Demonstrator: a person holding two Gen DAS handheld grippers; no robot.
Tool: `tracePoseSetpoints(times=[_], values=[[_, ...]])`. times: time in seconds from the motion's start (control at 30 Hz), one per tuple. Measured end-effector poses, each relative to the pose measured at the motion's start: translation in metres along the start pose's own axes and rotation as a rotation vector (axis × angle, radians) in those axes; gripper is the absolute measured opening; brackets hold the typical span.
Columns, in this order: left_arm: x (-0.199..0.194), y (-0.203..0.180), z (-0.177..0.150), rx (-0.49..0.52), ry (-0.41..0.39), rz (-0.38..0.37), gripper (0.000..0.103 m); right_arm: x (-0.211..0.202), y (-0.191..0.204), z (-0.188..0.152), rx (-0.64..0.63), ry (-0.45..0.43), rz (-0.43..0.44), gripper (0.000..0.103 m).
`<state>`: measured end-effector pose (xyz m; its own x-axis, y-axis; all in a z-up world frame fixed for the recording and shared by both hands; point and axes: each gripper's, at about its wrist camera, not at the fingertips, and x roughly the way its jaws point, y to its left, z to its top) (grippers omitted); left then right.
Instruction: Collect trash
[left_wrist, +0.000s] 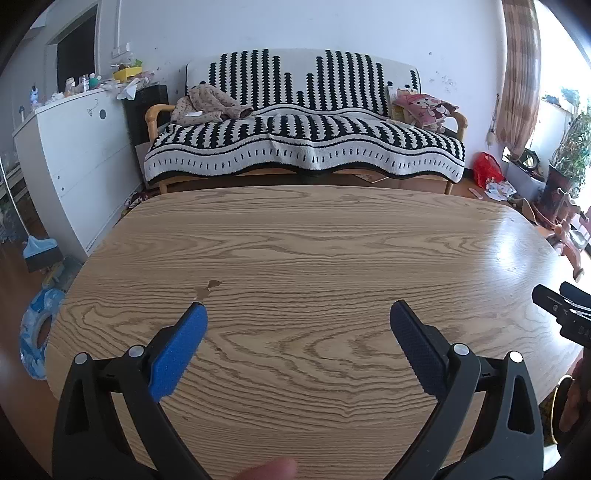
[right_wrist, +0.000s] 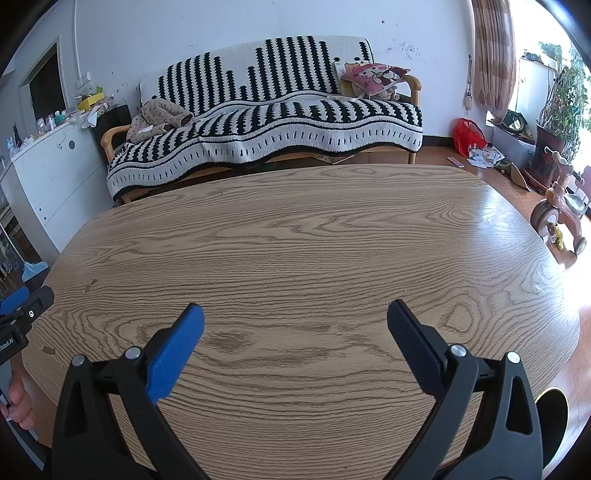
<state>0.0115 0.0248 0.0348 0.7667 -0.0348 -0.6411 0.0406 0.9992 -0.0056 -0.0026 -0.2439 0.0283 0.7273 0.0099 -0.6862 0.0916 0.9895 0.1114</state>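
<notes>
My left gripper (left_wrist: 298, 314) hangs open over the near part of a rounded wooden table (left_wrist: 314, 236), nothing between its blue pads. A small chipped mark (left_wrist: 210, 287) lies on the wood just beyond its left finger. My right gripper (right_wrist: 295, 314) is open too, above the same table (right_wrist: 295, 229), holding nothing. The right gripper's black tip (left_wrist: 561, 306) shows at the right edge of the left wrist view; the left gripper (right_wrist: 18, 314) shows at the left edge of the right wrist view. No trash is visible on the tabletop. Scattered papers (right_wrist: 484, 157) lie on the floor at the far right.
Behind the table stands a sofa (left_wrist: 306, 140) with a black-and-white cover, clothes and a pink cushion (left_wrist: 424, 107) on it. A white cabinet (left_wrist: 70, 158) is at left. A red bag (right_wrist: 467, 134), potted plants (right_wrist: 554, 122) and a pink tricycle (right_wrist: 561, 210) are at right.
</notes>
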Motion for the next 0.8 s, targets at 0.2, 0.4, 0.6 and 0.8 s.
tracePoseSetpoints(times=[0.2,0.4,0.6,0.8], values=[[-0.0010,0.0017,-0.0001,-0.006,-0.005,0.007,0.096,-0.0004,-0.0005,-0.0003,0.000,0.000,0.000,0.096],[-0.0042,0.0016,-0.0008,0.003,-0.025,0.023,0.096,-0.0008,-0.0011,-0.0007,0.000,0.001,0.001,0.096],[-0.0035,0.0019,0.0007,0.012,-0.027,0.037,0.096,-0.0007,-0.0015,-0.0005,0.002,0.001,0.000,0.096],[0.0012,0.0009,-0.0009,0.017,0.003,0.018,0.096,0.0001,-0.0003,-0.0008,0.005,0.001,0.000,0.096]])
